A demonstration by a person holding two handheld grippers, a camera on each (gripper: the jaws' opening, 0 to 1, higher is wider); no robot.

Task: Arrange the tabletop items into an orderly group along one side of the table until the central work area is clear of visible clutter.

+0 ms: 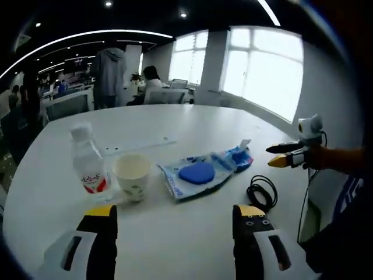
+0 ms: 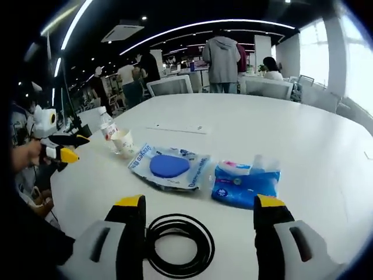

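On the round white table [image 1: 192, 119] stand a clear water bottle with a red label [image 1: 87, 160] and a paper cup [image 1: 133, 175] side by side. To their right lie a clear packet with a blue pad [image 1: 195, 174], a blue tissue pack [image 1: 238, 157] and a black cable coil [image 1: 262, 192]. My left gripper [image 1: 175, 213] is open near the table's edge, in front of the cup and packet, holding nothing. My right gripper [image 2: 199, 201] is open, and the cable coil [image 2: 178, 242] lies on the table between its jaws. Beyond it are the tissue pack [image 2: 245, 184] and packet [image 2: 169, 166].
A long clear ruler [image 1: 140, 143] lies behind the cup. The far half of the table is bare. Office chairs [image 2: 169, 86] and several standing people [image 2: 221, 58] are past the far edge. Bright windows [image 1: 268, 76] stand on one side.
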